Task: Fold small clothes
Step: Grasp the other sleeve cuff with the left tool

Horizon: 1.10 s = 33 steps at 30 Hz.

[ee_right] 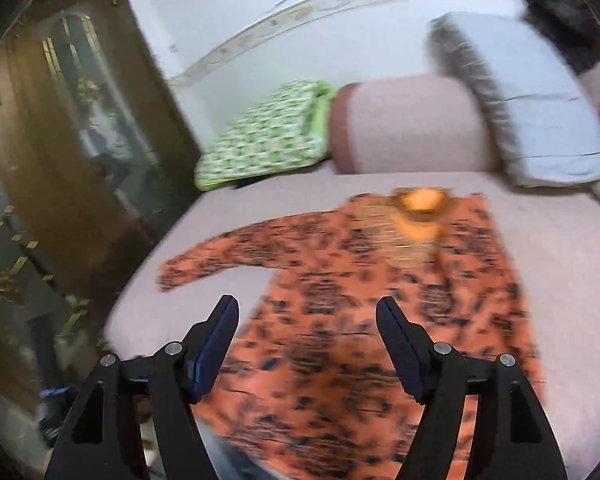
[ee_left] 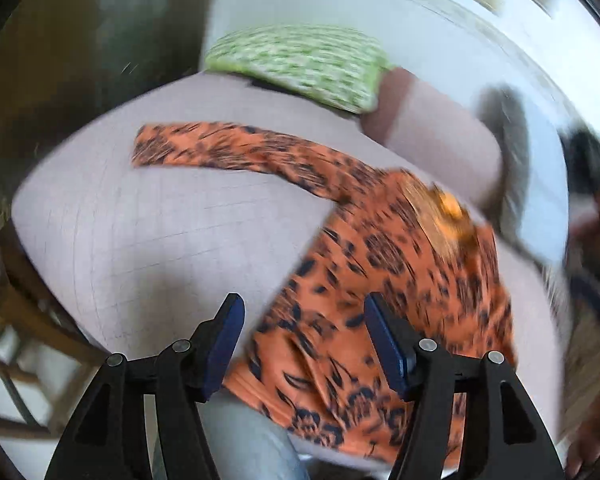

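An orange garment with black print (ee_left: 384,280) (ee_right: 380,312) lies spread on a pale pink bed (ee_left: 140,220) (ee_right: 560,248). One long sleeve (ee_left: 220,148) (ee_right: 204,264) stretches out to the left, and the yellow-trimmed neck (ee_right: 418,204) points toward the far pillows. My left gripper (ee_left: 304,312) hovers open above the garment's near left edge, with nothing between its blue pads. Over the garment's lower half my right gripper (ee_right: 306,316) also hangs open and holds nothing. Both views are blurred.
A green patterned pillow (ee_left: 300,64) (ee_right: 260,136), a pink bolster (ee_right: 408,124) and a grey pillow with a dark fringe (ee_right: 540,96) lie at the bed's far end. A dark wooden cabinet (ee_right: 60,120) stands left of the bed. A wooden chair (ee_left: 28,320) is at the near left.
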Each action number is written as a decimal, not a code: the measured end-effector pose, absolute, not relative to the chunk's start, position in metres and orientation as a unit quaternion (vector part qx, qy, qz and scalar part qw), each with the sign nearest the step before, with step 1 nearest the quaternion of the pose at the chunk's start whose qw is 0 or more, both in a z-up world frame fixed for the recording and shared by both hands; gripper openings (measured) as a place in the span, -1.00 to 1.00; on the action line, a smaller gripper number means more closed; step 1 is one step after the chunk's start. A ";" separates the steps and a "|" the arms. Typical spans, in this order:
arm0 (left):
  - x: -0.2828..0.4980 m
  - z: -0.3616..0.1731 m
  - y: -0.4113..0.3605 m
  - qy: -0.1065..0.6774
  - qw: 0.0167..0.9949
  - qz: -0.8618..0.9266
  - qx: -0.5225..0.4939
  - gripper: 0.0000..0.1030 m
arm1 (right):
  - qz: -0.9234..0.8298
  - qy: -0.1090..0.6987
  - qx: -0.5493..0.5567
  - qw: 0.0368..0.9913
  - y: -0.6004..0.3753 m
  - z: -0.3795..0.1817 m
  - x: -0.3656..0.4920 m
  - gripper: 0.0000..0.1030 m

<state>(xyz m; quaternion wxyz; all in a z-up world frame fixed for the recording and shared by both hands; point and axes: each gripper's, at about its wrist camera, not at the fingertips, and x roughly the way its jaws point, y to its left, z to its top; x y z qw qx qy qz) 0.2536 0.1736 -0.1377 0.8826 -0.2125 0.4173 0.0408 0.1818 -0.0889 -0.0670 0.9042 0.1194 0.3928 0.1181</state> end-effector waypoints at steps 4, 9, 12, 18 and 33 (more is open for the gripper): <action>0.275 -0.155 0.254 0.413 0.845 0.078 -0.330 0.21 | 0.164 0.412 0.118 0.888 -0.048 -0.071 0.217 0.42; 0.318 -0.191 0.345 0.387 0.811 0.124 -0.421 0.21 | 0.211 0.438 0.108 0.867 0.001 -0.090 0.254 0.41; 0.359 -0.222 0.393 0.383 0.785 0.163 -0.458 0.21 | 0.214 0.445 0.103 0.863 0.015 -0.109 0.264 0.41; 0.434 -0.269 0.441 0.405 0.750 0.197 -0.485 0.20 | 0.201 0.482 0.115 0.845 0.008 -0.155 0.281 0.40; 0.441 -0.123 0.371 0.286 0.881 0.146 -0.348 -0.71 | 0.114 0.470 0.189 0.854 -0.090 -0.143 0.239 0.29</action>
